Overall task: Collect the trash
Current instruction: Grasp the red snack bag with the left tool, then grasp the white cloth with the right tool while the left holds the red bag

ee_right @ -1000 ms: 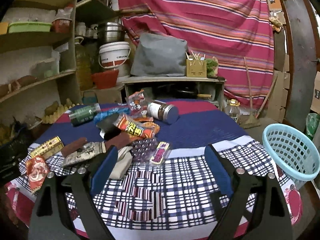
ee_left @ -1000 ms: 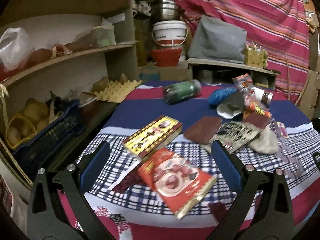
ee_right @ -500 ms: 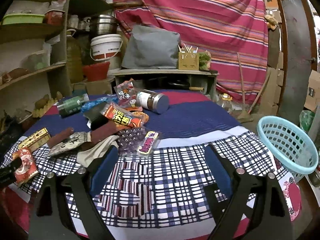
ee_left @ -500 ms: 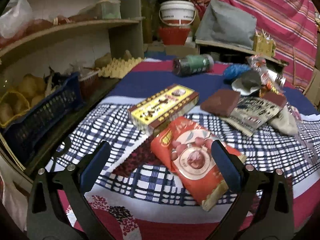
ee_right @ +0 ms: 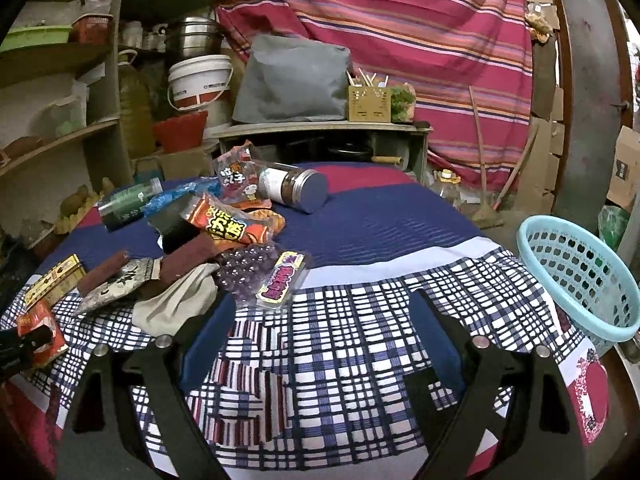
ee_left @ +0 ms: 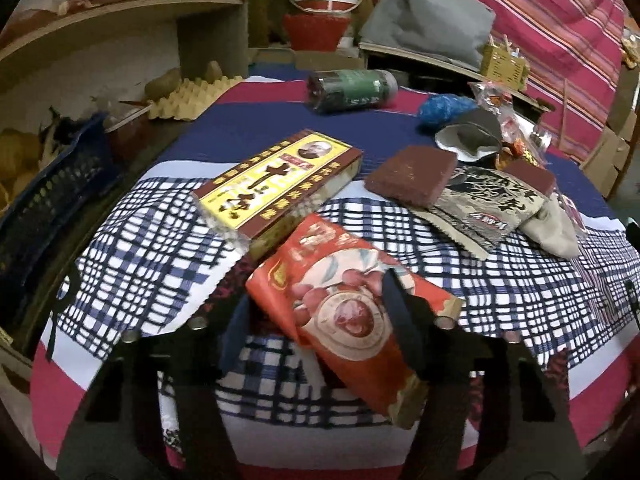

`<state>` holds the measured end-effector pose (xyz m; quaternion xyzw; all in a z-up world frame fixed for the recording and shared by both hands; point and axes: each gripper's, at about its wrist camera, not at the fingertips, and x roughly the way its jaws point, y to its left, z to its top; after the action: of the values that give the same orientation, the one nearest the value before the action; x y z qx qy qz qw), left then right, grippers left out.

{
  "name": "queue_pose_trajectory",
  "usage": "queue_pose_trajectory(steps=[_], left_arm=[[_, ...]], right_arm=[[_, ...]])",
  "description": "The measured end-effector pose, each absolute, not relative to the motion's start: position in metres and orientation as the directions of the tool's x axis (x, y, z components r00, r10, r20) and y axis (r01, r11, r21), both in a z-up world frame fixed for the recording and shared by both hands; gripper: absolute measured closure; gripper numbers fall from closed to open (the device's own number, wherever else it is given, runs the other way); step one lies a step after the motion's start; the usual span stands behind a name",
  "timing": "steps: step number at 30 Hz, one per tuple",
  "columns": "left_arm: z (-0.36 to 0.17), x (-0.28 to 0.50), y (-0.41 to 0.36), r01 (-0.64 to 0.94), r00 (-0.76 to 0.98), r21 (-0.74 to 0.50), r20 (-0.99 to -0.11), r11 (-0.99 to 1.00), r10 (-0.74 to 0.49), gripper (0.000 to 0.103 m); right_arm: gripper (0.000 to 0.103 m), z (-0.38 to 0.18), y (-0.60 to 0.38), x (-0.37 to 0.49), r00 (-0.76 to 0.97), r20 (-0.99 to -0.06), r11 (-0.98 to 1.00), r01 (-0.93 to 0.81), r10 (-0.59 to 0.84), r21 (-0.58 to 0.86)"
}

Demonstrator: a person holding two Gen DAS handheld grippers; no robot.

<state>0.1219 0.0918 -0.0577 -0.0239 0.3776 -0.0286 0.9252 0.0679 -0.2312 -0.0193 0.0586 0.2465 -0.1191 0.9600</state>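
In the left wrist view my left gripper (ee_left: 320, 312) has its jaws closed in on a red snack packet (ee_left: 348, 312) lying on the checked tablecloth (ee_left: 160, 248); the packet bulges between them. The packet also shows at the far left of the right wrist view (ee_right: 38, 330). Behind it lie a yellow and brown box (ee_left: 276, 180), a brown pad (ee_left: 412, 170) and a black printed wrapper (ee_left: 488, 204). My right gripper (ee_right: 324, 320) is open and empty above the cloth, just short of a purple candy pack (ee_right: 282, 278). A light blue basket (ee_right: 576, 272) stands at the right.
More litter sits mid-table: an orange wrapper (ee_right: 228, 226), a steel-lidded jar (ee_right: 292, 186), a green bottle (ee_left: 352, 86), a blue bag (ee_left: 444, 106), a beige cloth (ee_right: 180, 298). Shelves (ee_left: 120, 24) and a dark blue crate (ee_left: 44, 196) line the left. A low bench (ee_right: 320, 130) stands behind.
My left gripper has moved down and forward onto the red packet and its jaws have closed in on it. The right gripper has drifted slightly nearer the table, still open.
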Motion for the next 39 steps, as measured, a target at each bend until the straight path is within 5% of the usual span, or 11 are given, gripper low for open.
queue_pose_trajectory(steps=[1,6,24,32,37,39], left_arm=[[-0.057,0.123,0.091,0.035,0.711,-0.066,-0.699,0.997,-0.072,0.053],[-0.054,0.127,0.089,0.051,0.705,-0.092,-0.702,0.994,-0.101,0.097],[-0.009,0.128,0.101,0.053,0.794,-0.115,-0.598,0.992,-0.111,0.103],[0.012,0.139,0.092,0.076,0.829,-0.072,-0.549,0.994,-0.104,0.103],[0.017,0.143,0.096,0.083,0.838,-0.07,-0.535,0.994,-0.108,0.103],[0.016,0.145,0.098,0.079,0.836,-0.074,-0.538,0.994,-0.107,0.103]], right_arm=[[0.016,-0.02,-0.232,0.068,0.849,-0.49,0.964,0.259,-0.199,0.058],[0.016,-0.022,-0.234,0.069,0.845,-0.498,0.962,0.263,-0.197,0.066],[0.016,-0.019,-0.21,0.081,0.847,-0.513,0.983,0.181,-0.139,0.034],[0.018,-0.026,-0.188,0.114,0.797,-0.599,0.992,0.122,-0.074,0.04],[0.033,-0.042,-0.169,0.136,0.738,-0.674,0.996,0.078,-0.024,0.05],[0.048,-0.047,-0.165,0.141,0.715,-0.699,0.997,0.064,-0.01,0.051]])
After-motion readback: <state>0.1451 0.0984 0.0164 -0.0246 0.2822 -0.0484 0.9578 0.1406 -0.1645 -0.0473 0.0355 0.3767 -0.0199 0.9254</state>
